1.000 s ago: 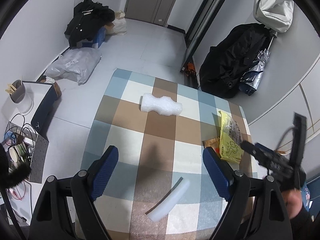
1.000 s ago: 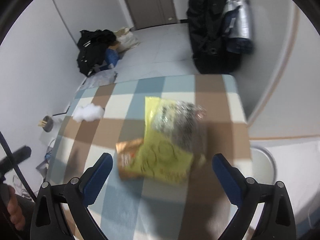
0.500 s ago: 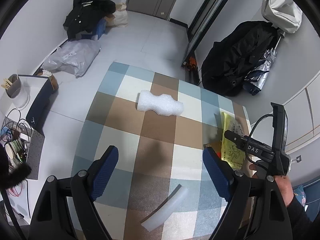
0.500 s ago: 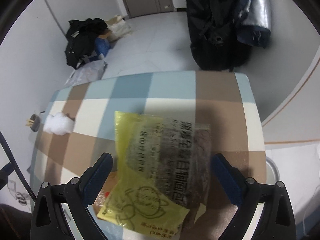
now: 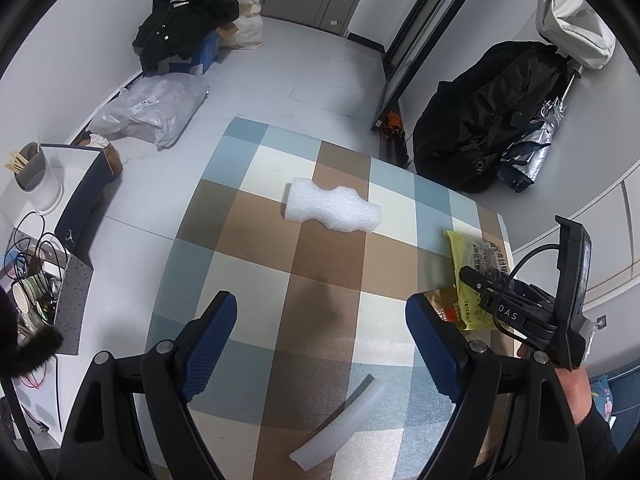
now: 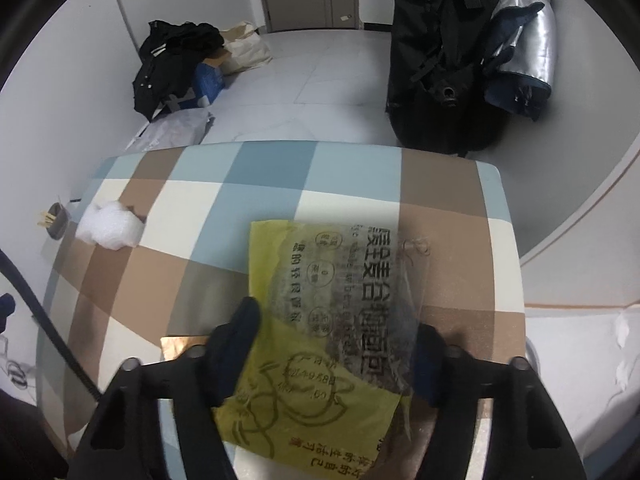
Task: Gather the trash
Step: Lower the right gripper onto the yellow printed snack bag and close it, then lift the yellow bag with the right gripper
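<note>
A yellow and clear wrapper (image 6: 340, 264) lies flat on the checked table (image 6: 280, 168), partly over a brown wrapper (image 6: 180, 346). My right gripper (image 6: 338, 320) is low over it and its jaws are closing, one finger at each side edge of the wrapper, which still lies uncrumpled. In the left wrist view the yellow wrapper (image 5: 476, 256) lies at the table's right side, beside the brown wrapper (image 5: 440, 308). My left gripper (image 5: 320, 304) hangs open and empty above the table (image 5: 256, 264). A white foam block (image 5: 332, 210) (image 6: 110, 224) and a white foam strip (image 5: 344, 420) lie on the cloth.
A black bag (image 5: 480, 120) and a folded silver umbrella (image 5: 532, 144) lean at the wall beyond the table. On the floor are a grey plastic bag (image 5: 148, 108) and a heap of black clothes (image 5: 180, 28). A low side table with a cup (image 5: 36, 180) stands left.
My right gripper has come forward and down over the yellow wrapper, and its jaws have narrowed around it. The left gripper has stayed open and nearly still.
</note>
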Tool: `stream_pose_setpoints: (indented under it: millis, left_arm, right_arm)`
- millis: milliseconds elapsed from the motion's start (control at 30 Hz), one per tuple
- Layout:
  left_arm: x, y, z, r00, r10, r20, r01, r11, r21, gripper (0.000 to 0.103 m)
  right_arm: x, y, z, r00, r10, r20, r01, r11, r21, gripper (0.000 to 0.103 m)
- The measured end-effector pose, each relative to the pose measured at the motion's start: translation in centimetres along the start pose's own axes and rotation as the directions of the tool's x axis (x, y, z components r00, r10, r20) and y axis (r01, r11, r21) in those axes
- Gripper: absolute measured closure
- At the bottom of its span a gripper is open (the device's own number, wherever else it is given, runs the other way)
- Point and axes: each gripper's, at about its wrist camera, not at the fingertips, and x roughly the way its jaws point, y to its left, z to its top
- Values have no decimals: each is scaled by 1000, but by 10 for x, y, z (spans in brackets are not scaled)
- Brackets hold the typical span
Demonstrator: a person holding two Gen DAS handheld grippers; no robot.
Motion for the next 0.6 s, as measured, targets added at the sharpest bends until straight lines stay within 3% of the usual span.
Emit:
stream_pose_setpoints:
  millis: [33,100,167,600]
  left_arm:
    - [-1,-1,0,1000,2,4,-2,1000,4,19]
    - [-2,-1,0,1000,5,10,-5,1000,9,19]
    - [-3,-1,-1,1000,6,14,-6,1000,12,19]
    - [-9,-5,-10,999,13,38,-14,999,35,19]
  right_arm:
    - [-1,0,-1,1000,3,3,-3,1000,-1,46]
    - [-2,1,-1,1000,18,5,-18,1000,-5,67]
    - [-3,0,-2,999,48,4,-48,999,-5,76]
    - [-42,2,-6,986,126,112,-126,992,-11,92]
